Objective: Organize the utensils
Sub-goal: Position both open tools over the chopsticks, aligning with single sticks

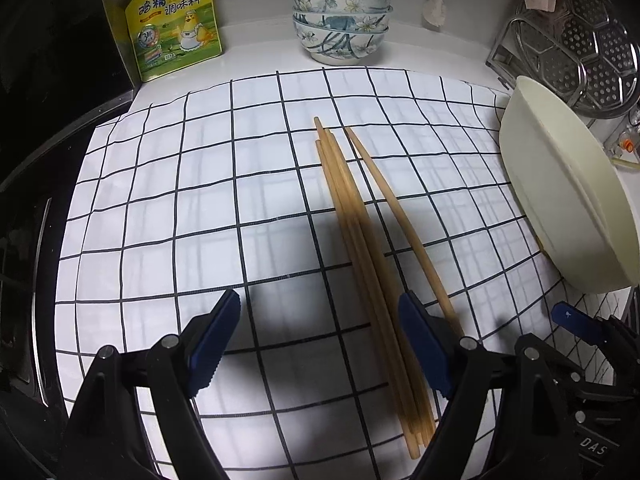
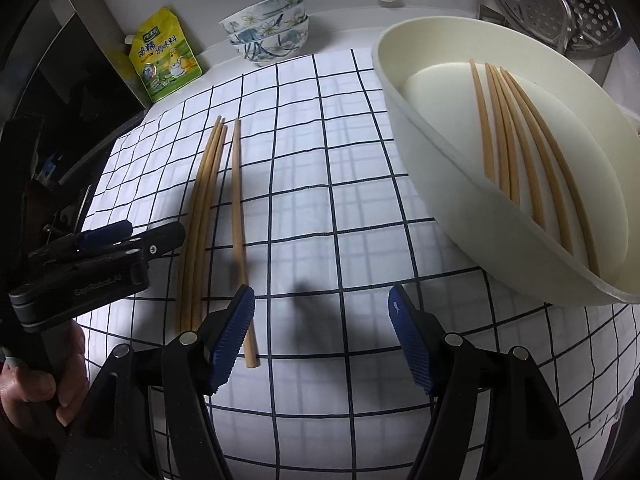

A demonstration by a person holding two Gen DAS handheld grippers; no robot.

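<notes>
Three wooden chopsticks (image 1: 360, 240) lie bunched on the checked cloth (image 1: 180, 200), with a single chopstick (image 1: 400, 216) just to their right. My left gripper (image 1: 320, 298) is open above the cloth. The bunch runs just inside its right finger (image 1: 424, 340), and nothing is between the pads. In the right wrist view the bunch (image 2: 200, 216) and the single chopstick (image 2: 239, 200) lie left of my open right gripper (image 2: 322, 294), the single one ending beside its left finger (image 2: 232, 332). A cream basin (image 2: 424, 184) at right holds several chopsticks (image 2: 520, 152).
Stacked floral bowls (image 1: 340, 24) and a yellow seasoning pouch (image 1: 172, 24) stand at the back. A metal steamer rack (image 1: 580, 48) is behind the cream basin (image 1: 560, 208). A dark appliance (image 1: 40, 80) borders the cloth's left. A hand (image 2: 28, 388) holds the left gripper (image 2: 108, 236).
</notes>
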